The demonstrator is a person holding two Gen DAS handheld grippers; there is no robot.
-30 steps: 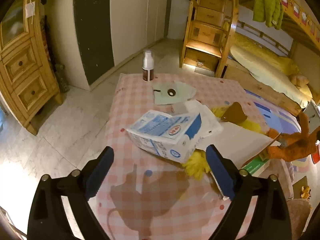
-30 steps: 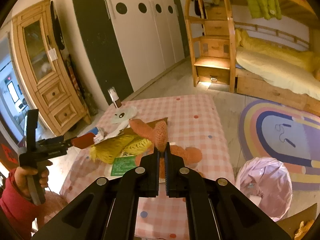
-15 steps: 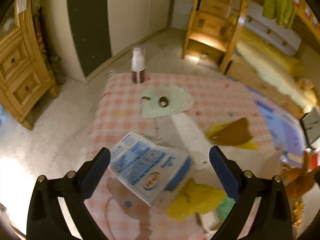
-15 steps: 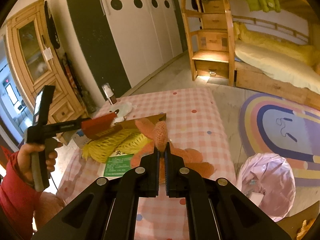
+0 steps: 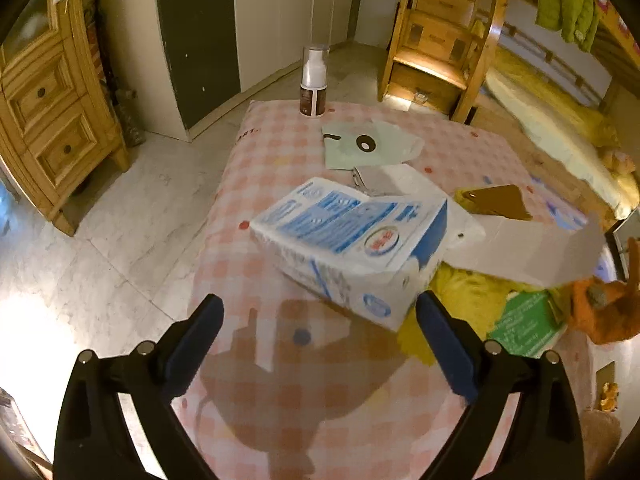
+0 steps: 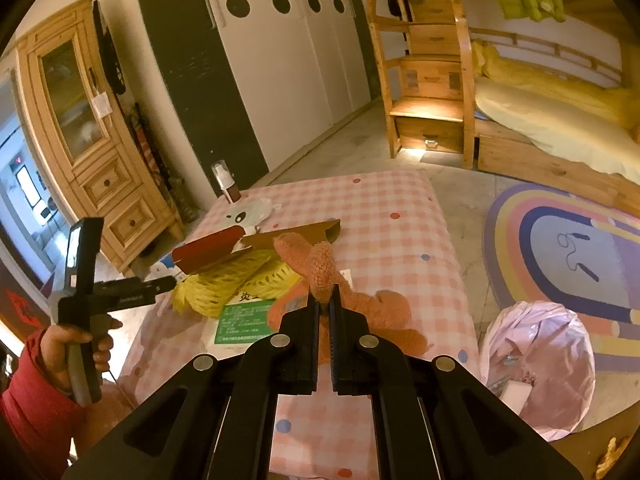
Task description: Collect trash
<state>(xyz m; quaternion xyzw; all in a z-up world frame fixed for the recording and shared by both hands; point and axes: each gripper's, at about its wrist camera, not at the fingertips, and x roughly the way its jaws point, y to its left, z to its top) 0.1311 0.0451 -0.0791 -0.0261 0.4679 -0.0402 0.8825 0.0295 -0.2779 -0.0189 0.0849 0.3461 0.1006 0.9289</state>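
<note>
The left hand-held gripper [image 5: 318,320], fingers spread wide, hovers before the crumpled blue-and-white carton [image 5: 352,240] lying on the table [image 5: 280,152], which we judge light and crushable, best pinched across its flattened near corner, while the right hand-held gripper [image 6: 325,306] clamps orange netting [image 6: 320,268].

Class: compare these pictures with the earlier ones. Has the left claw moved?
Yes. In the right wrist view the left claw has moved right, off the floor side toward the yellow mesh on the checked table.
</note>
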